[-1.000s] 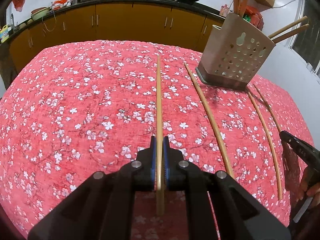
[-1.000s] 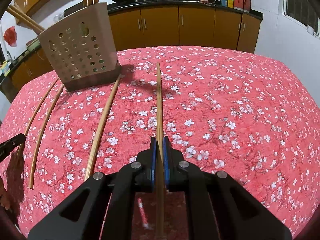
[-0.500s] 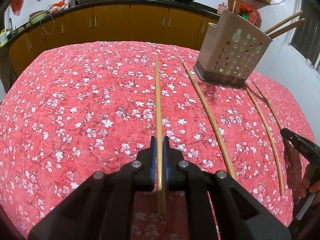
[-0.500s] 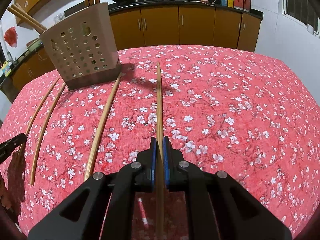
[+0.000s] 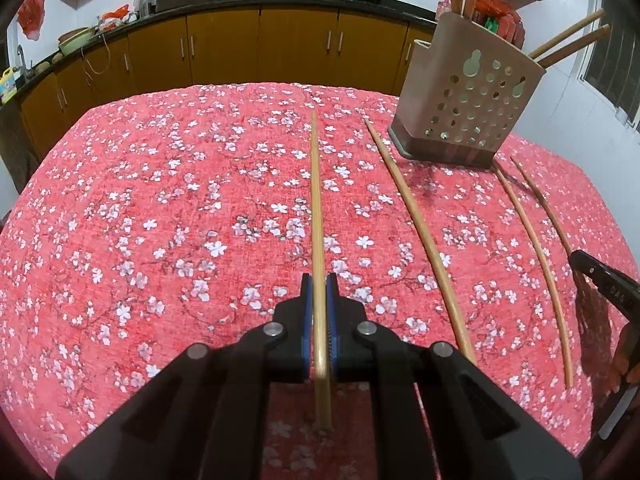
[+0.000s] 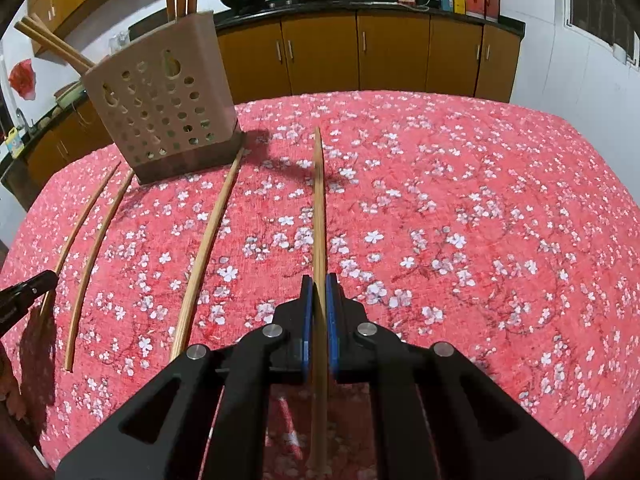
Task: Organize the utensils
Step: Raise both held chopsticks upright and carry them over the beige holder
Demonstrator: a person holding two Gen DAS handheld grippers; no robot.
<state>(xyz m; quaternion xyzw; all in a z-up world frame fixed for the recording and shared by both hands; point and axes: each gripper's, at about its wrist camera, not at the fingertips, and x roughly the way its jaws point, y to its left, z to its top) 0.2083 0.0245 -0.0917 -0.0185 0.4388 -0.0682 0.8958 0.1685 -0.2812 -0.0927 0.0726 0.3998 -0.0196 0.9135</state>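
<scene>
My left gripper (image 5: 319, 280) is shut on a bamboo chopstick (image 5: 316, 200) that points forward above the red floral tablecloth (image 5: 160, 220). My right gripper (image 6: 319, 280) is shut on another chopstick (image 6: 319, 208) the same way. A beige perforated utensil holder (image 5: 468, 104) with several chopsticks in it stands at the far right in the left wrist view, and at the far left in the right wrist view (image 6: 160, 108). Three loose chopsticks lie on the cloth: one thick (image 5: 420, 232) and two thin ones (image 5: 532, 256).
Yellow kitchen cabinets (image 5: 260, 48) with woks on the counter run behind the table. The other gripper's tip shows at the right edge of the left wrist view (image 5: 600, 276) and at the left edge of the right wrist view (image 6: 24, 292).
Both grippers have risen and drawn back slightly with their chopsticks; the holder looks a little farther. The loose chopsticks have not moved.
</scene>
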